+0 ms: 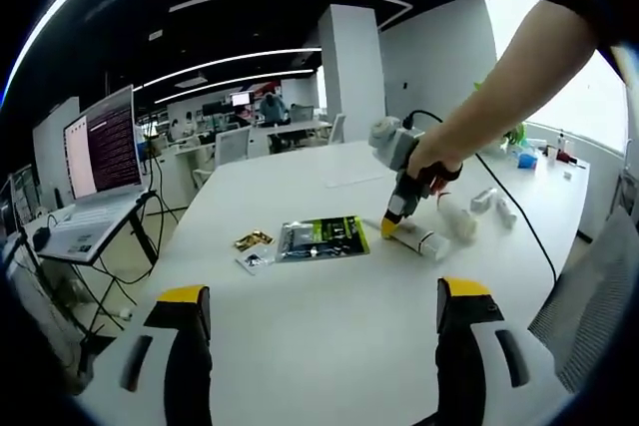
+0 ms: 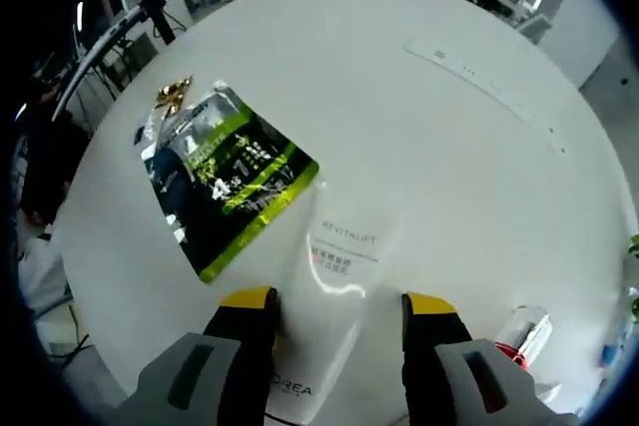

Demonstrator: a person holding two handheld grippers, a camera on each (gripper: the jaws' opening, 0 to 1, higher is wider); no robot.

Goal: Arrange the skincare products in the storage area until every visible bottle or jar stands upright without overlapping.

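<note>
Two yellow-tipped jaws of the left gripper (image 1: 324, 306) stand wide apart and empty in the left gripper view, well short of the white tube (image 1: 420, 238) lying flat on the surface (image 1: 329, 346) beside a green sachet (image 1: 321, 237), where the right gripper (image 1: 391, 222) bears down on it. Right gripper view: right gripper (image 2: 339, 306) open, jaws straddling the white tube (image 2: 334, 291) with no squeeze evident; the tube looks light, soft and slick, so grip the firmer shoulder near the cap, probably.

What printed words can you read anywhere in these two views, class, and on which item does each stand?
"REVITALIFT": on the white plastic tube lying between the right claw jaws.
"OREA": partial brand at that tube's lower end; first letter hidden.
Red lines under "REVITALIFT": too small.
Green-and-black foil sachet: print blurred.
Open laptop screen: text too small.
</note>
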